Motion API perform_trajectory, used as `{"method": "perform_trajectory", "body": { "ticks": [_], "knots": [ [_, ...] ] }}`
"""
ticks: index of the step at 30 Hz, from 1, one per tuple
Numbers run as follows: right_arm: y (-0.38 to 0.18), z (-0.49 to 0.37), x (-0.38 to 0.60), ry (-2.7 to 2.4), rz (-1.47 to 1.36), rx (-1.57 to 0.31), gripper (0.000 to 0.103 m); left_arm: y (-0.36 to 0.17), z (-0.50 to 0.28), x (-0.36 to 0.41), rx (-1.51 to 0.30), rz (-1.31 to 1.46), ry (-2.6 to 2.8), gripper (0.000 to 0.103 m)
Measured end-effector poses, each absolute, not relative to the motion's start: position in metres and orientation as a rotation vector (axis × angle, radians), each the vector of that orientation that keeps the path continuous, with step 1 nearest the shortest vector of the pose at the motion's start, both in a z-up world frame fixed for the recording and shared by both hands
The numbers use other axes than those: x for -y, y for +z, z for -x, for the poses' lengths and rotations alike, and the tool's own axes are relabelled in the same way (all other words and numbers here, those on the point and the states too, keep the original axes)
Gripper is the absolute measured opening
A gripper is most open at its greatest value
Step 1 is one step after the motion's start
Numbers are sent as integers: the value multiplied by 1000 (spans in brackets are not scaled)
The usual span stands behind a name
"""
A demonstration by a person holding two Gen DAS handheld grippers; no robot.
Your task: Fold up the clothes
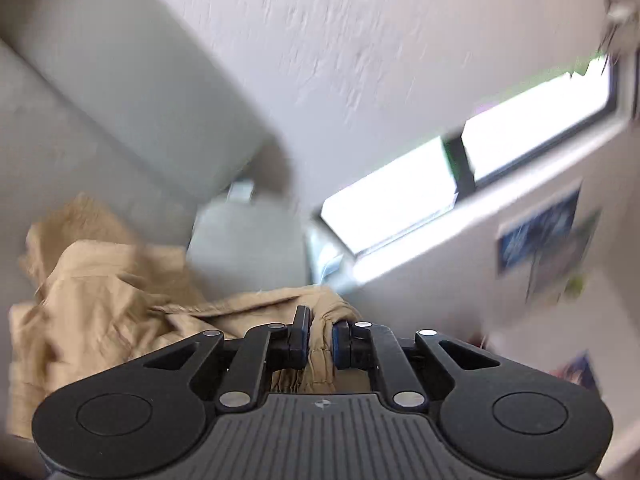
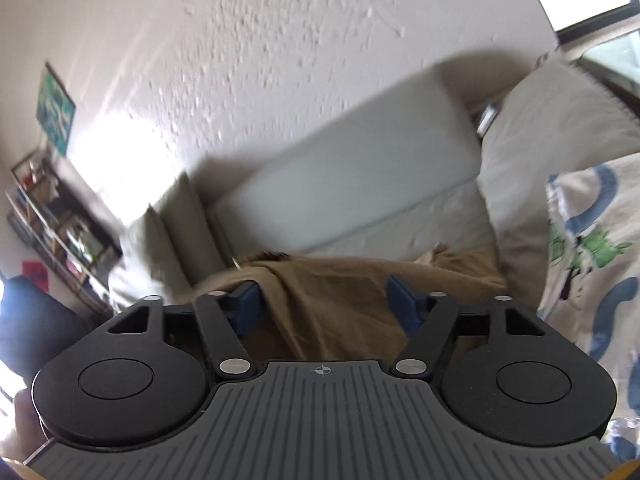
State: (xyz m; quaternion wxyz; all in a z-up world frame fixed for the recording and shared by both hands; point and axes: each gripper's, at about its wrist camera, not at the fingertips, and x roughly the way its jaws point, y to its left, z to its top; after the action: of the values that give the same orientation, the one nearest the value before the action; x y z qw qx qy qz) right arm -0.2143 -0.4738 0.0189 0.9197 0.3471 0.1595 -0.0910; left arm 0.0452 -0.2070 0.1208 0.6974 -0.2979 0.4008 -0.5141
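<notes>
The left gripper pinches a bunched fold of the tan cloth. The right gripper is wide apart above it. The cloth looks soft and floppy, so an edge is best to grab.

A pale grey sofa stands against a textured white wall, with a patterned cushion at one end, a cluttered shelf and a bright window.

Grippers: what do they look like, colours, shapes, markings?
Both match. The left gripper and right gripper have black linkage arms with silver pivot pins, two round black housings, a grey ribbed centre plate bearing a small crosshair mark, and blue pads on the fingers. No cables or sleeves visible.
</notes>
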Motion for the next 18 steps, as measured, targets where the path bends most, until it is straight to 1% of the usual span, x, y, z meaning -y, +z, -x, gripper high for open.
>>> {"method": "perform_trajectory", "body": {
  "ticks": [1, 2, 5, 7, 9, 10, 11, 13, 16, 18],
  "knots": [
    [15, 226, 472, -197, -727, -312, 78, 126, -44, 207, -868, 682, -1121, 8],
    [10, 239, 471, -200, -750, -280, 75, 130, -44, 208, -856, 705, -1099, 8],
    [-2, 274, 472, -150, -840, -160, 75, 136, -41, 211, -852, 777, -1061, 7],
    [-10, 283, 471, -106, -877, -137, 75, 140, -37, 214, -849, 813, -1056, 7],
    [-23, 268, 465, -60, -892, -245, 74, 149, -32, 216, -836, 833, -1077, 7],
    [-34, 256, 459, -29, -908, -319, 70, 155, -29, 216, -823, 846, -1087, 7],
    [-46, 242, 452, 18, -949, -369, 62, 163, -25, 214, -801, 862, -1096, 7],
    [-70, 216, 441, 118, -1068, -435, 53, 179, -18, 210, -757, 894, -1115, 7],
    [-108, 184, 426, 280, -1353, -441, 54, 203, -7, 204, -689, 941, -1142, 7],
    [-136, 178, 416, 366, -1624, -403, 73, 220, 0, 200, -644, 972, -1159, 7]
  ]
}}
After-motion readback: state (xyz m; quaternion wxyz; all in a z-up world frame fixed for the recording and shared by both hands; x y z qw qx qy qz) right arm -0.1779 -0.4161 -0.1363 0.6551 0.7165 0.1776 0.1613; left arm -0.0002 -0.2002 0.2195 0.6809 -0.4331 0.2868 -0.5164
